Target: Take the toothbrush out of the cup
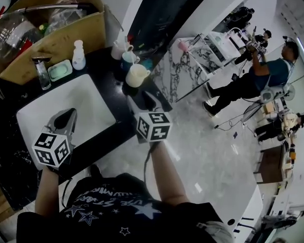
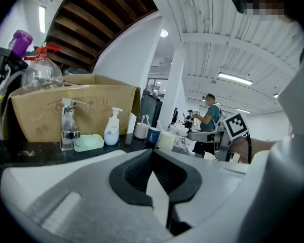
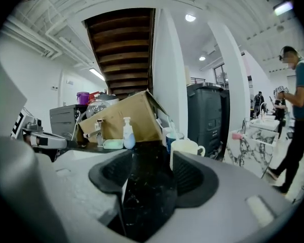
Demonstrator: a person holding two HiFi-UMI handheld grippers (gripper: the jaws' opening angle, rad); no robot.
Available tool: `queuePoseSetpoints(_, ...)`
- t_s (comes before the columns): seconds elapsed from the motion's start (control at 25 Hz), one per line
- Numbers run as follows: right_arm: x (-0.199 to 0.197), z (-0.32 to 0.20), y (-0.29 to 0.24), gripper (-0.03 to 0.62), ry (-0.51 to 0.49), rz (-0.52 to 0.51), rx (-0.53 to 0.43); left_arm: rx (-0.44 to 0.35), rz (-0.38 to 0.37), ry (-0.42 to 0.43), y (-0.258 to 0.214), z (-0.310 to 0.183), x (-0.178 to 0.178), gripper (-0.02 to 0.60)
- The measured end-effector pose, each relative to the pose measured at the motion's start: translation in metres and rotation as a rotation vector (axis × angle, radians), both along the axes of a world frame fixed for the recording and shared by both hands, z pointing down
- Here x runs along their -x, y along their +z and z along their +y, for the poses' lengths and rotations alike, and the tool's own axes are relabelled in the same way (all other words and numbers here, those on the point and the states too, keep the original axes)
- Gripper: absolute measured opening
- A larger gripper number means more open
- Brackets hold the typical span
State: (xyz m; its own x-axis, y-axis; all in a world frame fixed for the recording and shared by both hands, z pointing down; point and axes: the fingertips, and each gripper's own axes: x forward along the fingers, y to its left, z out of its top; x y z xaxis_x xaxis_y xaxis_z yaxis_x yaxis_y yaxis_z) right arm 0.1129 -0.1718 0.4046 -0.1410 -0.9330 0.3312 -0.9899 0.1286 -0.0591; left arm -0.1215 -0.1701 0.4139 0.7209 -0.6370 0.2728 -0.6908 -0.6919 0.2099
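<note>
No text is reading cleanly | white pump bottle point(image 2: 111, 128) is showing a small blue mark, too tiny to read | cardboard box point(image 2: 35, 118) is bearing faint print, illegible | person's dark shirt point(image 1: 111, 206) is carrying upside-down lettering, unclear

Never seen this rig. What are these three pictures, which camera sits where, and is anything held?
No robot: a person holds a two-jaw tool in each hand. The head view looks down from the person's head; the other two cameras ride on the tools, looking along their jaws. On the black counter beside the white sink stand a cream mug, a blue cup and a white cup with toothbrushes, a soap bottle and a cardboard box. Nothing is held: the left tool is shut and empty, the right tool open, pointing toward the mug.
</note>
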Motion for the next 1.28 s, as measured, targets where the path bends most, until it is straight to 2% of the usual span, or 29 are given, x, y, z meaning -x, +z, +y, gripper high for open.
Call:
queuePoseSetpoints(0.16,-0.009,-0.025,-0.007,0.253,0.008,0.009,0.0,-0.003,0.0,-0.006,-0.001,-0.019,-0.006,0.009)
queuePoseSetpoints(0.32,-0.02,-0.049,-0.01,0.253,-0.025,0.014,0.004,0.0,-0.018,-0.031,0.0,-0.028,-0.014,0.009)
queuePoseSetpoints(0.48,-0.027,-0.077,-0.008,0.252,-0.077,0.01,0.018,0.006,-0.035,-0.106,0.001,-0.036,-0.016,0.009)
queuePoseSetpoints(0.84,-0.044,-0.137,-0.017,0.252,-0.197,0.014,-0.017,0.014,-0.055,-0.257,-0.003,-0.052,-0.037,0.009)
queuePoseSetpoints(0.96,-0.048,-0.153,-0.017,0.245,-0.227,0.025,0.0,0.006,-0.069,-0.293,-0.006,-0.055,-0.044,0.009)
queuePoseSetpoints(1.0,-0.048,-0.157,-0.015,0.212,-0.234,0.035,0.007,0.004,-0.073,-0.304,-0.007,-0.055,-0.045,0.009)
queuePoseSetpoints(1.04,-0.049,-0.161,-0.013,0.207,-0.243,0.045,0.017,0.002,-0.077,-0.315,-0.007,-0.055,-0.047,0.009)
queuePoseSetpoints(1.28,-0.041,-0.177,0.01,0.196,-0.332,0.121,0.131,0.005,-0.097,-0.389,-0.005,-0.054,-0.051,0.009)
